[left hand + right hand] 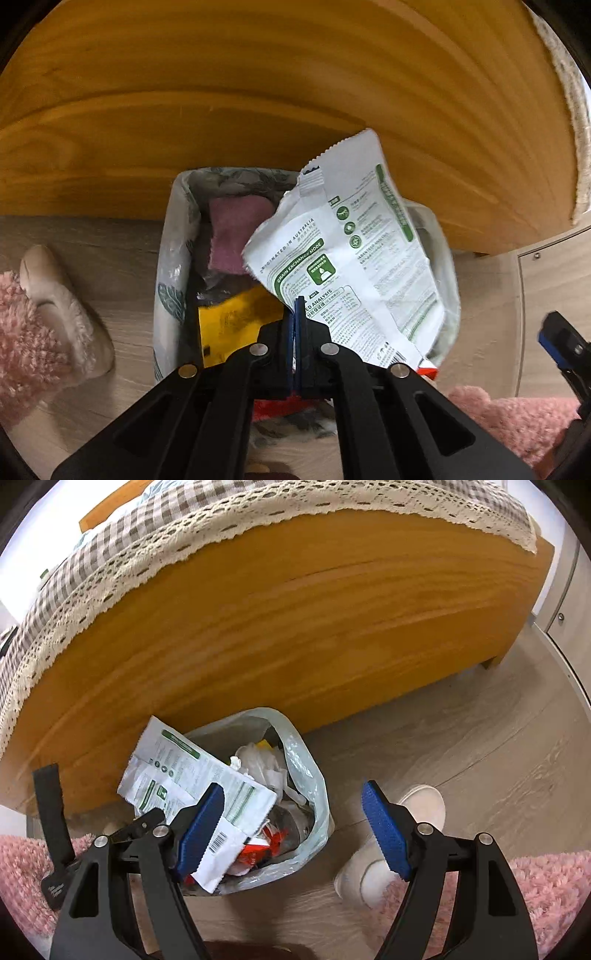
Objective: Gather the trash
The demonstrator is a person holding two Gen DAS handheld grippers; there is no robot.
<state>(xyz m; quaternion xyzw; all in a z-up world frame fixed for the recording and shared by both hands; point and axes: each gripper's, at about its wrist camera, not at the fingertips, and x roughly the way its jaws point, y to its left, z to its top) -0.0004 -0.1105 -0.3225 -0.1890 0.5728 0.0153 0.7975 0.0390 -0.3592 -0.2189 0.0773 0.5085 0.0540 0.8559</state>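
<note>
Wooden bed frame (295, 627) stands behind the lined trash bin (173, 229). Left gripper (298, 299) pinches the white packet (354, 258) above it; right gripper (295, 830), at three o'clock, is spread, empty. Next: release.

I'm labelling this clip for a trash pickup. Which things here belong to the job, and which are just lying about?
Job:
- left tongs, shut on the white packet
- bin with its liner
- right tongs, open

Lying about:
- slippers
- pink rug
- bed
</note>
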